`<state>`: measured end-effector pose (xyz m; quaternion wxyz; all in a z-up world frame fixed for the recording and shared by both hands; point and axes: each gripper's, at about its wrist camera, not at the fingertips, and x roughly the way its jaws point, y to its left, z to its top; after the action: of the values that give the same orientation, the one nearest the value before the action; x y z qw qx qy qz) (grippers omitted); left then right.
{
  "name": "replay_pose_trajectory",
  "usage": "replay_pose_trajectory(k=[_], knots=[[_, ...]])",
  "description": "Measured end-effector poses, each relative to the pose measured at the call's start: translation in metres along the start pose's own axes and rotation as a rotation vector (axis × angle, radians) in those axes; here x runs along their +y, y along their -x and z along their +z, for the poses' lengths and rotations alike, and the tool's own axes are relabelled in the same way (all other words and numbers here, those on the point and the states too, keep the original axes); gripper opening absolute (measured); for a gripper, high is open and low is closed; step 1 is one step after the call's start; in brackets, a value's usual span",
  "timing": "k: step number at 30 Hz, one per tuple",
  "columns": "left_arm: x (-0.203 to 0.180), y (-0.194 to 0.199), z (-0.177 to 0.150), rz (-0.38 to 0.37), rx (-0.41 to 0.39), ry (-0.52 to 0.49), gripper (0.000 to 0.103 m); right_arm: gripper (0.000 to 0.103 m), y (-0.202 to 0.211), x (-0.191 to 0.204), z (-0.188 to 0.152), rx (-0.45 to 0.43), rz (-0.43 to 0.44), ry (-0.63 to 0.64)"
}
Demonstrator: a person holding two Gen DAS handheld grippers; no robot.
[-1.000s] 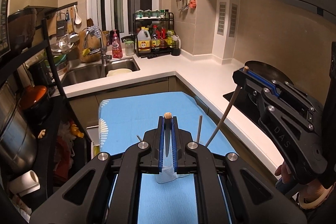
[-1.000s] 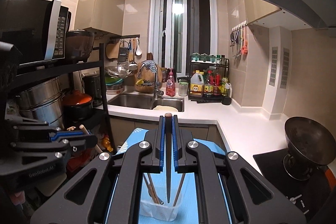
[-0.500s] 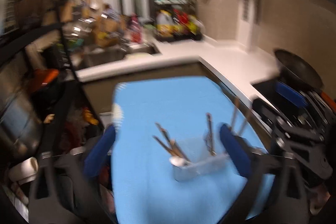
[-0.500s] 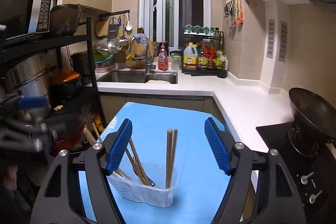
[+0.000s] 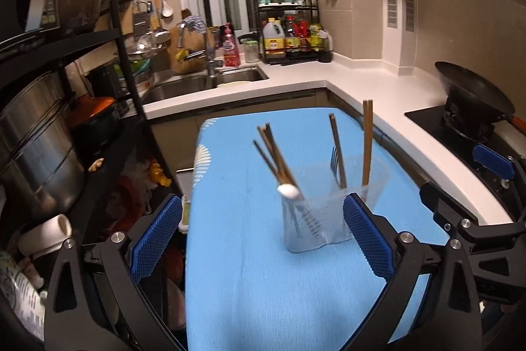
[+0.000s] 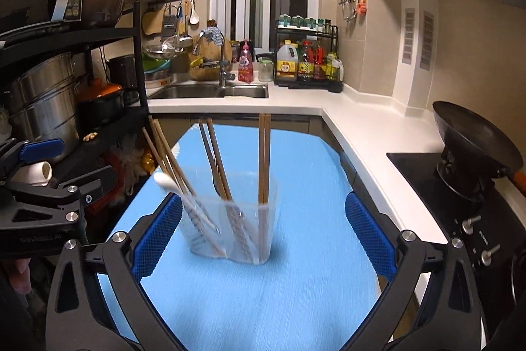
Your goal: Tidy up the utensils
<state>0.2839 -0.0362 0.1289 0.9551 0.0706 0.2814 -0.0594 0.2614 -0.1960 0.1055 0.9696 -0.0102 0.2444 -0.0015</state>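
Left gripper (image 5: 263, 236) wide, empty. Centre: clear holder (image 6: 230, 219) upright on blue cloth (image 6: 263, 301), chopsticks (image 6: 264, 160) leaning inside. Right gripper (image 6: 263, 234) opening, gripping nothing. Likely risk: bumped holder tipping, sticks spilling.

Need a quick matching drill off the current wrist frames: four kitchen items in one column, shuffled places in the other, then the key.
Items:
1. clear utensil holder
2. wok
3. orange-lidded pot
4. pink soap bottle

Places:
A. on the stove burner
B. on the counter beside the faucet
C. on the blue cloth
D. on the black rack shelf

Pairs: 1-C, 2-A, 3-D, 4-B
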Motion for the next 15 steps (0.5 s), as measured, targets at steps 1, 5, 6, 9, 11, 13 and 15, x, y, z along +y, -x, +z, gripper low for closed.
replay_pose_trajectory(k=[1,5,6,9,11,13,15], knots=[[-0.001,0.0,-0.005,0.008,0.002,0.002,0.095,0.098,0.0,0.0,-0.004,0.008,0.0,-0.007],[0.001,-0.004,-0.02,-0.002,0.035,0.037,0.095,0.098,-0.003,-0.001,-0.02,0.04,-0.018,-0.027],[0.002,-0.005,-0.024,0.004,0.039,0.045,0.095,0.098,-0.003,-0.001,-0.024,0.049,-0.022,-0.031],[0.004,-0.011,-0.034,0.025,0.053,0.062,0.095,0.098,-0.006,-0.002,-0.032,0.067,-0.027,-0.045],[0.005,-0.015,-0.04,0.03,0.066,0.073,0.095,0.098,-0.007,-0.001,-0.037,0.074,-0.03,-0.047],[0.006,-0.018,-0.046,0.033,0.079,0.082,0.095,0.098,-0.007,-0.001,-0.039,0.078,-0.028,-0.046],[0.007,-0.021,-0.049,0.033,0.088,0.091,0.095,0.098,-0.009,0.0,-0.04,0.08,-0.033,-0.044]])
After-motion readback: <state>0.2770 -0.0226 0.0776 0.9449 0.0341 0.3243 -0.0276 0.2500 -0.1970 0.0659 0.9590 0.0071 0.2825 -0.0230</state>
